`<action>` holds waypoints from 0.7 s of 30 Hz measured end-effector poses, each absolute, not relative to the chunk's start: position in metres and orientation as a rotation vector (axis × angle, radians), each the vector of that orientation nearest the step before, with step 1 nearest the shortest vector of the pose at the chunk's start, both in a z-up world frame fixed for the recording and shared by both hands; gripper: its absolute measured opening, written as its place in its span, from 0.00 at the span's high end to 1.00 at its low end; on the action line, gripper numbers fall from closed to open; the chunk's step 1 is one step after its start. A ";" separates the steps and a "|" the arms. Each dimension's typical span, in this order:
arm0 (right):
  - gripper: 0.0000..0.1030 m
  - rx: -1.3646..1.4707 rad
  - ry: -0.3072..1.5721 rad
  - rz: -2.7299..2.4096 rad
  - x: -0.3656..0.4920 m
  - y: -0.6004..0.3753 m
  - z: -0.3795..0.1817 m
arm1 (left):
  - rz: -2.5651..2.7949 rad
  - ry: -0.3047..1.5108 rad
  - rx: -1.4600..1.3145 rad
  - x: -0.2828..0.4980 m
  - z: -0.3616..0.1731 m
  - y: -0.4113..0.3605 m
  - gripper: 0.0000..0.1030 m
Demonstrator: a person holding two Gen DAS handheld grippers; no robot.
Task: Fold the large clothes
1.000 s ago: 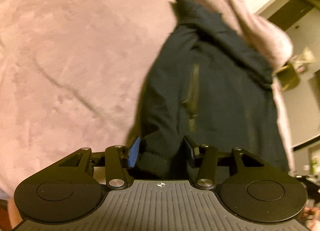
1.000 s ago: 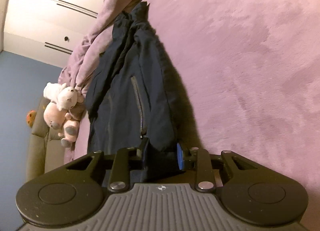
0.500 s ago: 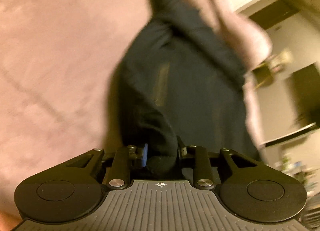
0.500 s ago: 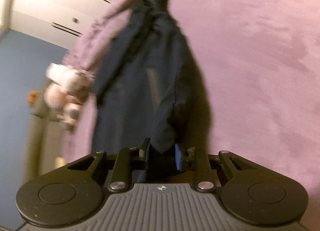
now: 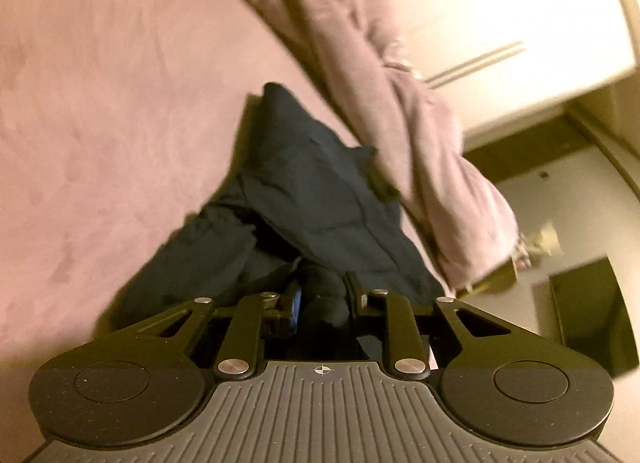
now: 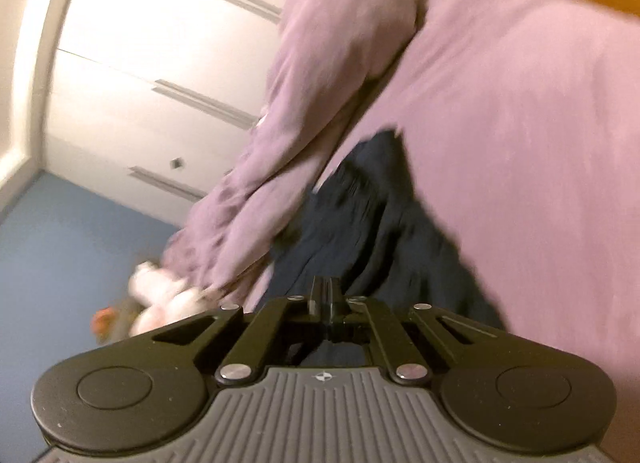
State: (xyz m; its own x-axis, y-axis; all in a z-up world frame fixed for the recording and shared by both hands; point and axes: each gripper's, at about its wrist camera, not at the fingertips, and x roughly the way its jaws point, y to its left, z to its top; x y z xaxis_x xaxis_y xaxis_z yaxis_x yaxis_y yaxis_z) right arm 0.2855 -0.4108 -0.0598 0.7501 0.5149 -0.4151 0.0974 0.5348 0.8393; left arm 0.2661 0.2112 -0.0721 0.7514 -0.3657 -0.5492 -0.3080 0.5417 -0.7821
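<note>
One pink plush bedspread (image 5: 112,111) is filling most of both views, with a bunched pink blanket (image 5: 400,111) lying along its edge. One dark navy jacket (image 5: 320,199) is lying crumpled on the bedspread beside that blanket, part of it doubled over itself.

Left wrist view only: a dark doorway and a dim room corner are showing at right, with blurred small items past the blanket's end that cannot be made out. Right wrist view only: blue floor (image 6: 60,263), a pale stuffed toy (image 6: 160,303) at the blanket's end with a small orange object (image 6: 102,319) beside it, both blurred. One white wardrobe (image 6: 152,63) with slim bar handles is showing in both views.

Two grippers. The left gripper (image 5: 322,297) is pinching a thick wad of jacket fabric; its fingers are standing partly apart with the dark cloth bunched between them, one blue pad (image 5: 296,299) showing. The right gripper (image 6: 327,295) is standing with its fingers pressed together, no gap showing; the jacket (image 6: 380,223) is lying right under and ahead of the tips, and whether any fabric is caught between them cannot be told.
</note>
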 end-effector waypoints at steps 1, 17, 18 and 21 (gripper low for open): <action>0.96 0.948 0.717 0.232 0.294 -0.408 -0.056 | -0.019 0.765 -1.028 0.275 -0.078 0.210 0.77; 0.41 0.859 1.121 0.264 0.139 -0.436 -0.145 | -0.121 0.686 -0.876 0.142 -0.077 0.211 0.76; 0.43 0.881 1.127 0.286 0.133 -0.434 -0.147 | -0.117 0.711 -0.865 0.133 -0.081 0.208 0.76; 0.53 0.827 1.179 0.334 0.123 -0.420 -0.146 | -0.113 0.764 -0.806 0.112 -0.088 0.197 0.76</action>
State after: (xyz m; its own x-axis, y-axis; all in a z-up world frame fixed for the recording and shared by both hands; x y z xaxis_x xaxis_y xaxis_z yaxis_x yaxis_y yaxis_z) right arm 0.1227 -0.4202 -0.1456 0.3763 0.6300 -0.6793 0.1799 0.6696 0.7206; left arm 0.1116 0.1973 -0.0879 0.7315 -0.3680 -0.5740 -0.1862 0.7021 -0.6873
